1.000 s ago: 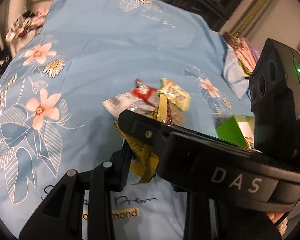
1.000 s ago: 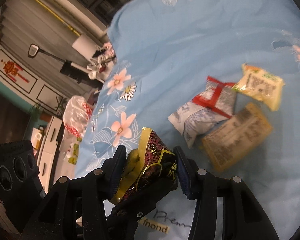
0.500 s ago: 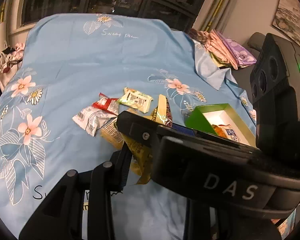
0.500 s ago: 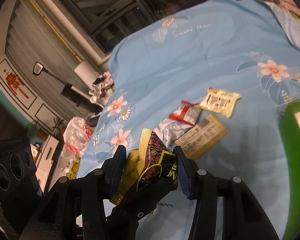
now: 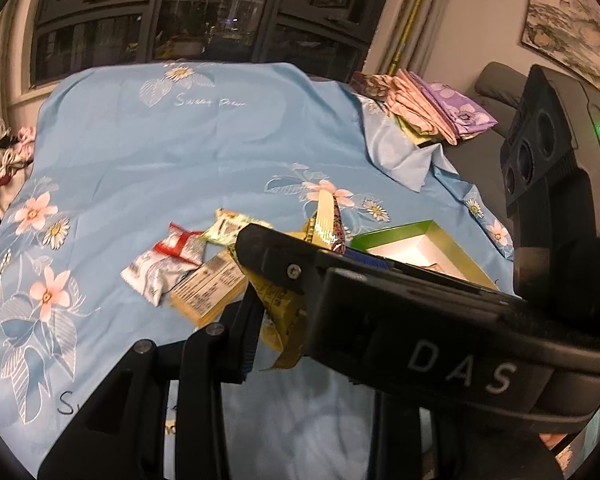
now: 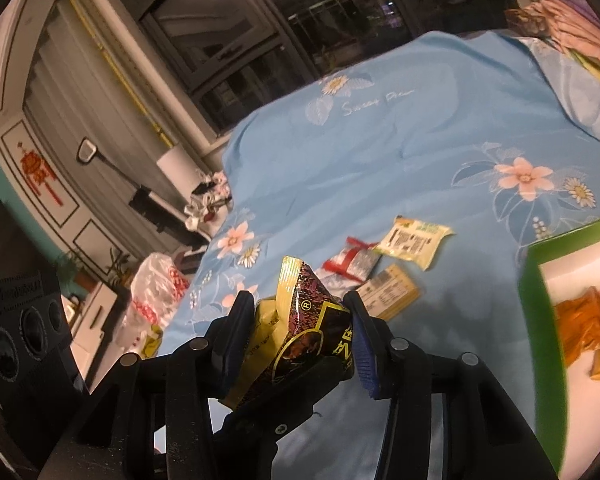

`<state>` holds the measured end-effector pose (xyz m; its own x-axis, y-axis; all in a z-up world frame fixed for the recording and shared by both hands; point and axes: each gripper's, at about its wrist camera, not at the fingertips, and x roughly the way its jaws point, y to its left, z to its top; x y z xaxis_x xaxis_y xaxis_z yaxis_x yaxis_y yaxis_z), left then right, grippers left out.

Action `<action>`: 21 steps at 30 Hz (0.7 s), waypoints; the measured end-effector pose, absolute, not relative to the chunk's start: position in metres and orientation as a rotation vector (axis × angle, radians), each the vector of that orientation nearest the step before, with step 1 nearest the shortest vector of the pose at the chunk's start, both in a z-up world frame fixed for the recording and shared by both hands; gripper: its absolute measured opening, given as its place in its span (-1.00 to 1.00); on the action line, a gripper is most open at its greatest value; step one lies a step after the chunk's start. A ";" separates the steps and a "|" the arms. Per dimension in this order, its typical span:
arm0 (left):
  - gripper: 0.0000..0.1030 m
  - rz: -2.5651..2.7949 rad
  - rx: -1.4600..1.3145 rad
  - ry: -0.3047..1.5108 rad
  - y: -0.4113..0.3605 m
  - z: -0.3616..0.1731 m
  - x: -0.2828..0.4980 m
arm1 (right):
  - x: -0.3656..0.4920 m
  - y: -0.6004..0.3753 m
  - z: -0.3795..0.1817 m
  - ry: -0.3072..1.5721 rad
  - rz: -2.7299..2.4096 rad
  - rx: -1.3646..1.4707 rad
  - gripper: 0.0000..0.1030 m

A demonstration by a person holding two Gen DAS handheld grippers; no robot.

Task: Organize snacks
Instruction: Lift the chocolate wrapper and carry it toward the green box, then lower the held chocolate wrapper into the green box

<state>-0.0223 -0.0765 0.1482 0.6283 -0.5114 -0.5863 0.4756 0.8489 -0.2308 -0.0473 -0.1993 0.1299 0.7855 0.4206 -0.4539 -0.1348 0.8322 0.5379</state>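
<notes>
Lying over all, wide blue flowered bedsheet (image 6: 380,152). Sitting at right, green open cardboard box (image 6: 534,280). Squeezing dark-and-gold crinkly snack packet (image 6: 308,320), right gripper (image 6: 298,332), jaws just closing. Pinching yellow crumpled snack wrapper (image 5: 278,312), left gripper (image 5: 276,320), almost closed.

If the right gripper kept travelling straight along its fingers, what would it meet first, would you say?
Probably the tan snack packet on the blue sheet, just beyond the right gripper; depth is unclear.

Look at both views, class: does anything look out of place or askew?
Yes. Four snack packets lie loose and overlapping at odd angles on the blue sheet, outside the green box. Each gripper grips one more packet; the right gripper's dark packet sits crumpled and tilted.
</notes>
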 end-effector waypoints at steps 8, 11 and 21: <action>-0.36 -0.635 0.018 0.662 -0.125 0.158 -0.021 | -0.063 -0.243 0.135 0.542 0.244 0.565 -0.08; -0.36 -0.674 0.039 0.655 -0.148 0.159 -0.021 | -0.073 -0.261 0.136 0.519 0.186 0.558 -0.07; -0.36 -0.814 0.076 0.681 -0.214 0.154 -0.021 | -0.093 -0.330 0.122 0.488 0.053 0.710 -0.08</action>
